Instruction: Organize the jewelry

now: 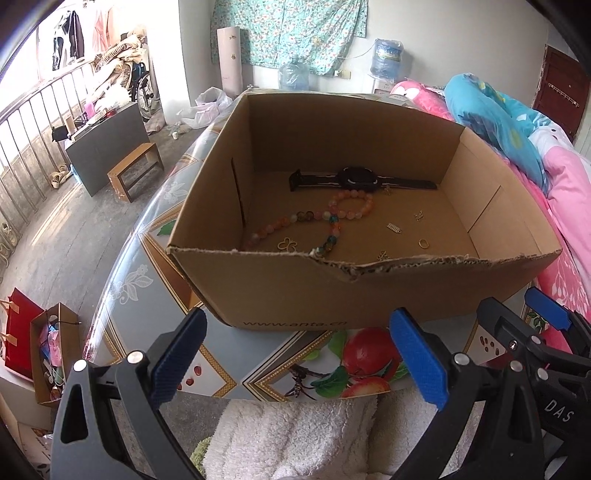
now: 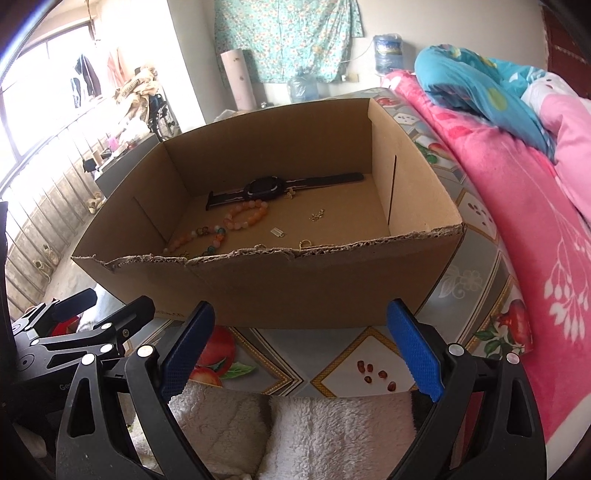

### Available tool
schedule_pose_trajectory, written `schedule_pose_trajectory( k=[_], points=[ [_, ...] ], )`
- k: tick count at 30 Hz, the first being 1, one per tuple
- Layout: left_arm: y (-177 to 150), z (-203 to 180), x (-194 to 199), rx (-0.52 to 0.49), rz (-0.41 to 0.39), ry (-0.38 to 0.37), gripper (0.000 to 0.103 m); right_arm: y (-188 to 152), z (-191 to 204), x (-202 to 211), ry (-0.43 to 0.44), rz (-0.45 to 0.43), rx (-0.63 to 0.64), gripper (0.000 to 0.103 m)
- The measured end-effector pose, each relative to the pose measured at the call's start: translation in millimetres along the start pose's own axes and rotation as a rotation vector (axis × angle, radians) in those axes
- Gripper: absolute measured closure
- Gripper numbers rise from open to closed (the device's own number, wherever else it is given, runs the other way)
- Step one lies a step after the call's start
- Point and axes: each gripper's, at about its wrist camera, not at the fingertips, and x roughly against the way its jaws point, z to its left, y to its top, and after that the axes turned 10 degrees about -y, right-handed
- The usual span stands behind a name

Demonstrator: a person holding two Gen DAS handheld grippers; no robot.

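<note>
Hovering low in frame over the fruit-print worktop [image 1: 207,373], left tongs [image 1: 299,360] and right tongs [image 2: 301,350] both spread wide and empty, cardboard box [image 1: 295,291] mid-frame holding black watch [image 1: 356,178], bead bracelet [image 1: 321,218], small gold pieces, pink blanket [image 2: 517,206] right

Premises: a lived-in home, bedroom-cum-living room. Evidence: pink bedding [image 2: 517,192] and a blue quilt [image 1: 491,110] piled beside the worktop [image 2: 480,221], laundry [image 1: 74,33] hung by the window, floral cloth [image 1: 288,29] on the wall, water jugs [image 1: 386,55], a wheelchair [image 1: 142,86], a small wooden stool [image 1: 135,170].
</note>
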Motion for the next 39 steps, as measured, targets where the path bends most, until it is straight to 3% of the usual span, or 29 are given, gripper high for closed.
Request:
schedule_pose_trajectory(
  k=[39],
  points=[
    [0.6,4.2,-5.3,0.009,0.018,-0.019,0.006,2.4,-0.6,-0.7,-0.023,0.007,0.014,0.013]
  ],
)
